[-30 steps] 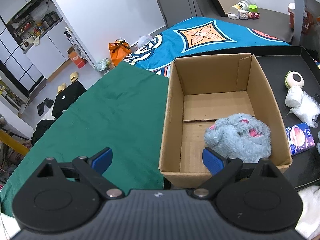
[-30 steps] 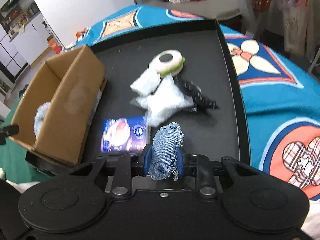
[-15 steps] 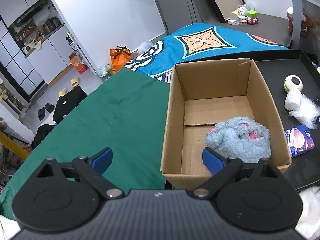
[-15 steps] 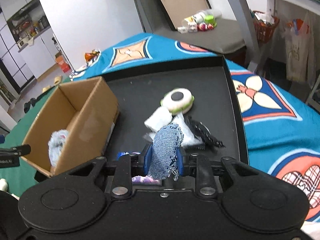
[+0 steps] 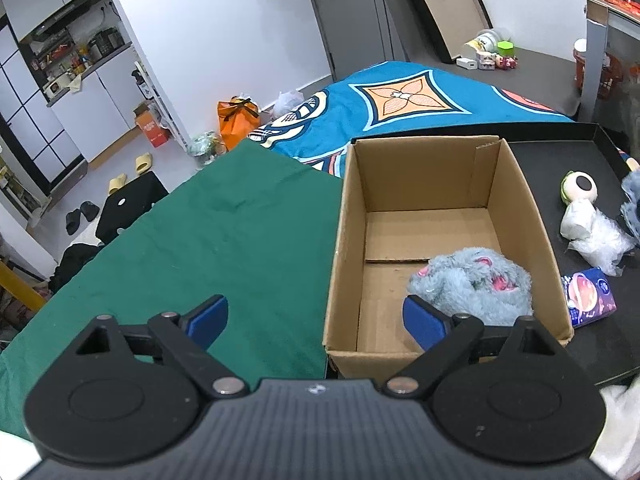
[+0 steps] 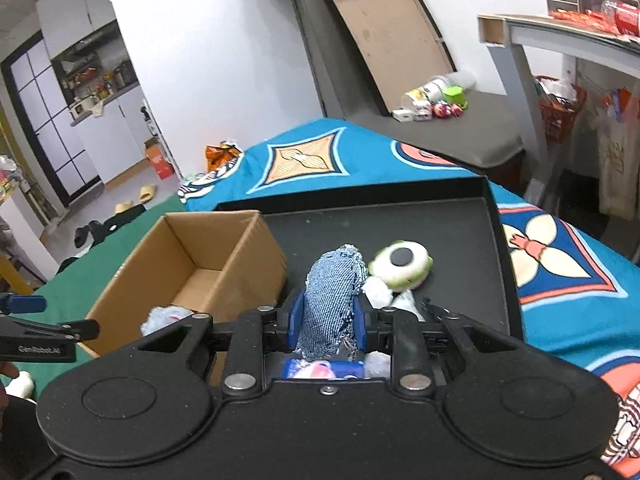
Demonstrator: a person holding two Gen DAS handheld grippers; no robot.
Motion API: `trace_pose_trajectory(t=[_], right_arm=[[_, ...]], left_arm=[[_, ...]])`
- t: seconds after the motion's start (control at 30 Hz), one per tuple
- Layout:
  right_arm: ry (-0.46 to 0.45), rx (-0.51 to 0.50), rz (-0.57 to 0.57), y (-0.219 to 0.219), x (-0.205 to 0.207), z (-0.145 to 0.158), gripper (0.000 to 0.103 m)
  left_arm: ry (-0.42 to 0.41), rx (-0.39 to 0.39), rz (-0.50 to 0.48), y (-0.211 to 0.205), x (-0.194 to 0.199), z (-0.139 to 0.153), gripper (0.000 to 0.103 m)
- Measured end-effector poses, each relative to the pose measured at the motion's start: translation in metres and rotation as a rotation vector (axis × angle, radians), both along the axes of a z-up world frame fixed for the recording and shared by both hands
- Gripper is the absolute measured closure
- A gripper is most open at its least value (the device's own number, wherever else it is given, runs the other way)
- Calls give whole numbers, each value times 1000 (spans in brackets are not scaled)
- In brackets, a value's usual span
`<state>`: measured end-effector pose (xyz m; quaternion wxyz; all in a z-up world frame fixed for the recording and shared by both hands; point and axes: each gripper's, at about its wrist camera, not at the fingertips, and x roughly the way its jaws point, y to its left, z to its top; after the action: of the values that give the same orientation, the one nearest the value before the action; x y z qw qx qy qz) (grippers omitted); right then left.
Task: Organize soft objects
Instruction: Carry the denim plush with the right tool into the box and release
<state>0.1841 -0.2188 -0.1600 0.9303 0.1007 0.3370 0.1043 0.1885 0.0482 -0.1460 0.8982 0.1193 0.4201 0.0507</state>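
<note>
Right gripper (image 6: 327,320): its blue pads are squeezed tight on a denim cloth (image 6: 332,296), which sticks up between them.
Left gripper (image 5: 316,316): its jaws stand wide apart and hold nothing; one blue pad hangs over the green cloth (image 5: 192,248), the other over the near end of the box.
Snack packet (image 5: 588,294): purple and blue, lying on the black tray (image 6: 460,236) just beside the box's right wall.
Cardboard box (image 5: 348,240): open on top, sitting at the tray's left end next to the green cloth.
Grey fluffy toy (image 5: 472,280): lying inside the box, in the near right corner.
White plastic bundle (image 5: 592,232): on the tray, right of the box.
Round green and white toy (image 6: 402,264): on the tray, touching the white bundle, just behind the denim cloth in the right wrist view.
Blue patterned bedspread (image 6: 304,156): under and beyond the tray.
Far floor: small bottles and toys (image 6: 436,100) by a leaning board.
What changed: the right gripper has lifted with the denim cloth, so more of the room and the inside of the box now show; its grip is the same. The left gripper has hardly moved.
</note>
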Motion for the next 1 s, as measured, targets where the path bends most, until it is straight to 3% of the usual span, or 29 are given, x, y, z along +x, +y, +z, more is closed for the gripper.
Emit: trace_pose_trajectory(t=[0.17,0.6,1.0], right_arm=[[-39,11,23,9,1,8,77],[-120,1,123,57,11,26,77],[-106,-34,196,99,20,24,77]], left_arm=[[1,-21,-6,3,0,0,12],[57,-103,13,19,5,-8,49],[111,-129,7,25,13,-19,81]])
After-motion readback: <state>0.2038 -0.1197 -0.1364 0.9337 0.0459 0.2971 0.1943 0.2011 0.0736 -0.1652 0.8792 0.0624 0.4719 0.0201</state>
